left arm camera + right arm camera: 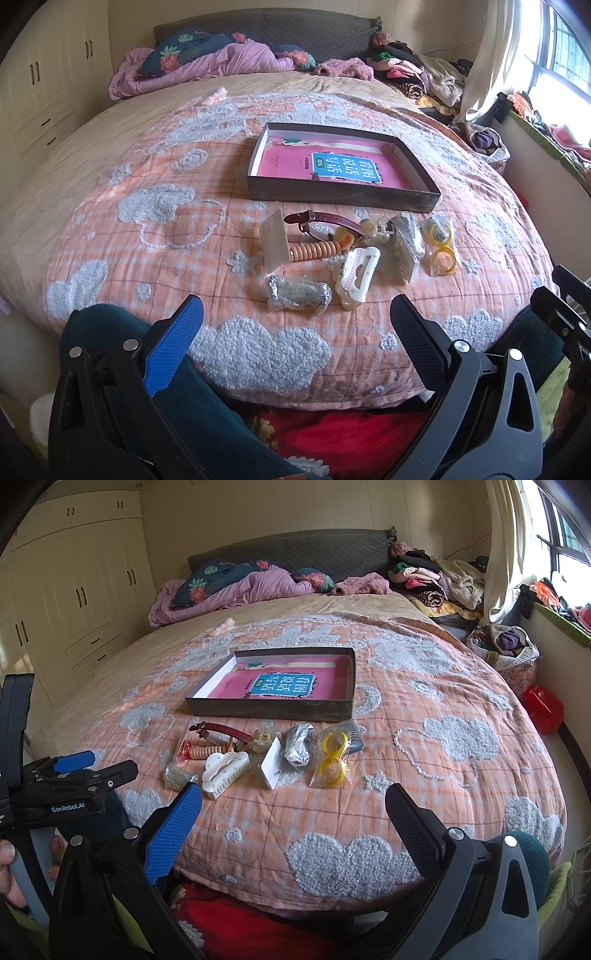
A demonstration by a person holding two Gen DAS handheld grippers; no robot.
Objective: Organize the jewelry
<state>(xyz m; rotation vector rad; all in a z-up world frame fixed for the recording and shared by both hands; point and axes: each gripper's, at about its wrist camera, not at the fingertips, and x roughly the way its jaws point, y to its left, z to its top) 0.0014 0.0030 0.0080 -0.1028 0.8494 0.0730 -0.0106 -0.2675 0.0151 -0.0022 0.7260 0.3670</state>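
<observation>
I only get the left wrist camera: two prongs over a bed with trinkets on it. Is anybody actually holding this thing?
Observer: Yes. The right wrist view shows a bare hand wrapped around the handle of the left gripper.
Visitor: Does the tool carry any name?
Observer: A GenRobot.AI label is printed on its side.
Visitor: Is the other tool holding something?
Observer: No. The right gripper is open and empty, hovering over the near edge of the quilt.
</observation>
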